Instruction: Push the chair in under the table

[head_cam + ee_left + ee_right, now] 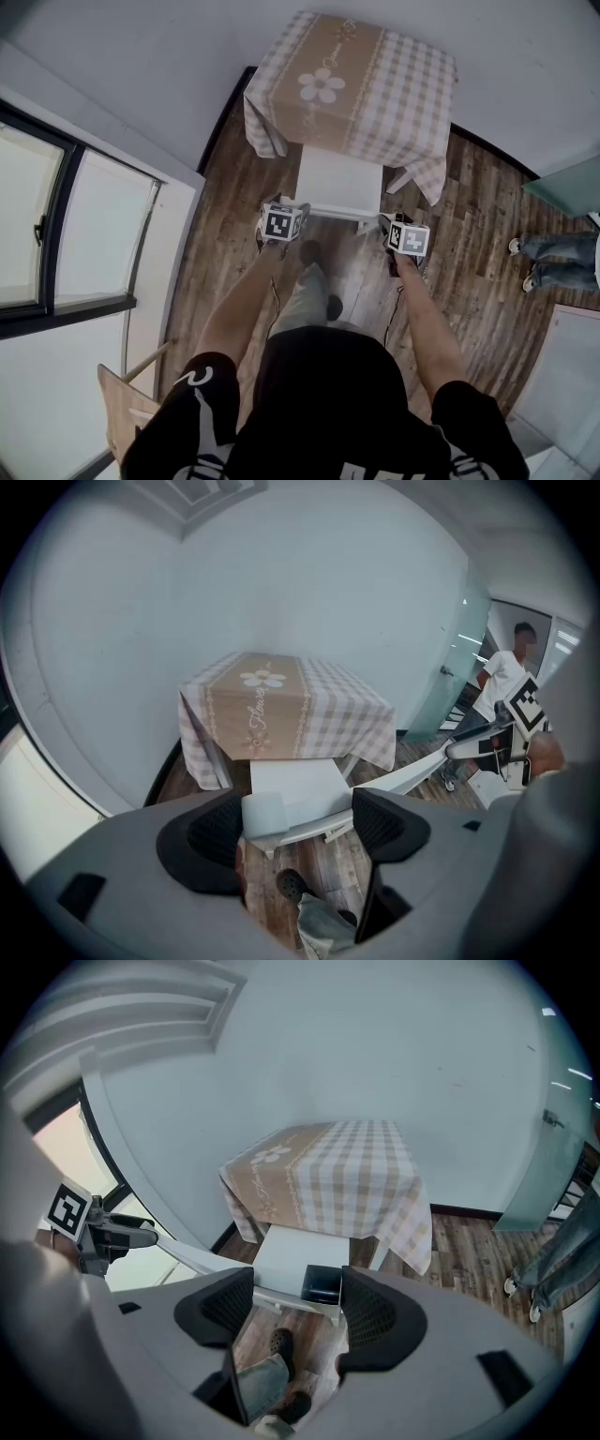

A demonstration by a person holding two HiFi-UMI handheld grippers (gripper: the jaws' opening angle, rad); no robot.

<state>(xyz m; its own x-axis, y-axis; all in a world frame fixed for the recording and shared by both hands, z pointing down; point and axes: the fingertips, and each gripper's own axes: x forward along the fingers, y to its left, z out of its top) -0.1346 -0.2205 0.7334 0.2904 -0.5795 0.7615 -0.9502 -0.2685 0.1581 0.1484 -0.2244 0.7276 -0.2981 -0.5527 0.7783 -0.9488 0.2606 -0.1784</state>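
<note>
**Arms, two.** Both bare forearms reached forward and down from black short sleeves, roughly side by side, one to each top corner of the chair's back.

**Left gripper (284, 208) (295, 822), one.** It was angled steeply down. The jaws stood wide apart with the left end of the back's top rail between them. The rail end sat just beside the left jaw, and nothing was clamped.

**Right gripper (387, 223) (297, 1307), one.** It had the same downward tilt. The jaws were spread wide around the right end of the rail, which sat close to the right jaw. It had no hold on anything.

**Chair (337, 178) (291, 780) (286, 1255), one, white.** It stood square to the bench. The far edge of the seat was tucked beneath the hanging cloth, while most of the seat and the back were out in the open.

**Bench (412, 56) (356, 714) (366, 1176), one.** It was covered by a checked cloth with a tan centre strip and a flower motif. It sat close to the white wall, where a dark skirting met the floor.

**Floor (469, 244), wood planks.** There was bare floor on either side of the chair and behind it.

**Shoes, two, dark.** One (311, 251) was set ahead of the other (335, 307), both between the forearms.

**Window (56, 225), one, dark-framed.** It ran along the left side.

**Bystander (558, 258), one.** Jeans and pale shoes showed at the right edge, well apart from the chair.
</note>
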